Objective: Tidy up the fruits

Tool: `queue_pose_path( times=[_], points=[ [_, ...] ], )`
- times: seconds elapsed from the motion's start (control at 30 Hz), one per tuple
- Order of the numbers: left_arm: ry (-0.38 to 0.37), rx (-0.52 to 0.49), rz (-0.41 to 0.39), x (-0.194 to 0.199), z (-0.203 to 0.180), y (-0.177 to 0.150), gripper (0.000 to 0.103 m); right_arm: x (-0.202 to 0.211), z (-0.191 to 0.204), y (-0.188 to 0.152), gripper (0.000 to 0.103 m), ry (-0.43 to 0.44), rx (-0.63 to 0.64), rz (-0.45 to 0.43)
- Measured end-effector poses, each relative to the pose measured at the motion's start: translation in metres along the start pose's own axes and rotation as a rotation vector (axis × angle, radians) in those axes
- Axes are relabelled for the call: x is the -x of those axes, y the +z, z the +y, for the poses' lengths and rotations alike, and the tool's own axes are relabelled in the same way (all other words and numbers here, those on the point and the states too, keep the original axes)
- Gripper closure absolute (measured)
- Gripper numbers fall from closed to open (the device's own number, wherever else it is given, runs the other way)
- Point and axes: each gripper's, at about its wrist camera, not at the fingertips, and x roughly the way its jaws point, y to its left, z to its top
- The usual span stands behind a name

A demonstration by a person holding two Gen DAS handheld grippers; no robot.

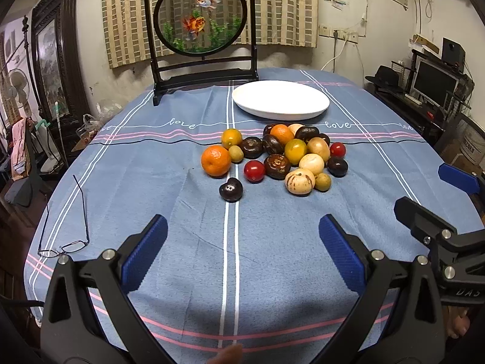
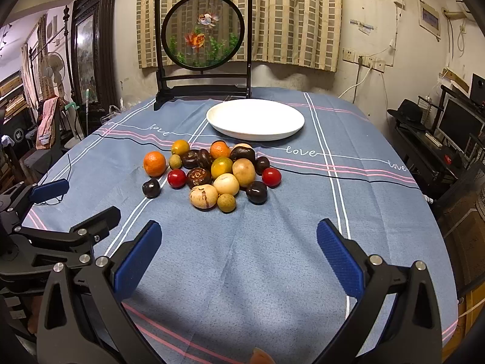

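A matt blue woven cloth (image 1: 182, 212) covers the counter. The round white plate (image 1: 280, 99) looks smooth and glossy. The red cherry tomatoes (image 2: 176, 178) shine.

Open cloth runs from the near table (image 1: 182, 273) edge to the fruit pile (image 1: 279, 157). Glasses (image 1: 65, 230) lie far left. Beyond the pile, the plate (image 1: 280, 100); behind it the framed screen (image 1: 201, 30) blocks the back.

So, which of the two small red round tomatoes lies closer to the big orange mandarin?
The small red round tomato on the pile's left, beside the lone dark fruit. It lies just right of the big orange mandarin; the other tomato sits on the far right edge.
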Motion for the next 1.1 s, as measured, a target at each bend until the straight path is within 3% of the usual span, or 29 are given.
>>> queue_pose_path(
  times=[0.2,0.4,0.47,0.53,0.6,0.7,0.83,1.1],
  points=[
    [-0.059,-0.027,0.004,-0.008,0.003,-0.004,0.002,-0.003,-0.006,-0.004,0.001,0.053,-0.014,-0.025],
    [-0.102,-0.040,-0.015,-0.021,0.021,-0.013,0.002,0.002,-0.042,-0.013,0.001,0.148,-0.140,-0.171],
    [-0.088,-0.064,0.029,-0.033,0.024,-0.009,0.002,-0.013,-0.048,-0.015,0.001,0.217,-0.161,-0.084],
    [-0.094,-0.073,0.053,-0.042,0.026,-0.005,0.002,-0.035,-0.050,-0.013,0.001,0.254,-0.142,0.063],
    [-0.119,-0.063,0.072,-0.054,0.031,0.001,0.002,-0.046,-0.054,-0.011,0.001,0.291,-0.154,0.123],
    [-0.159,-0.032,0.122,-0.074,0.038,0.010,0.002,-0.050,-0.057,0.001,0.001,0.330,-0.130,0.120],
    [-0.185,-0.009,0.157,-0.097,0.041,0.021,0.003,-0.058,-0.052,0.018,0.001,0.279,-0.059,0.087],
    [-0.255,0.003,0.221,-0.130,0.038,0.031,0.035,-0.100,-0.056,0.046,0.001,0.331,-0.033,0.116]
  ],
)
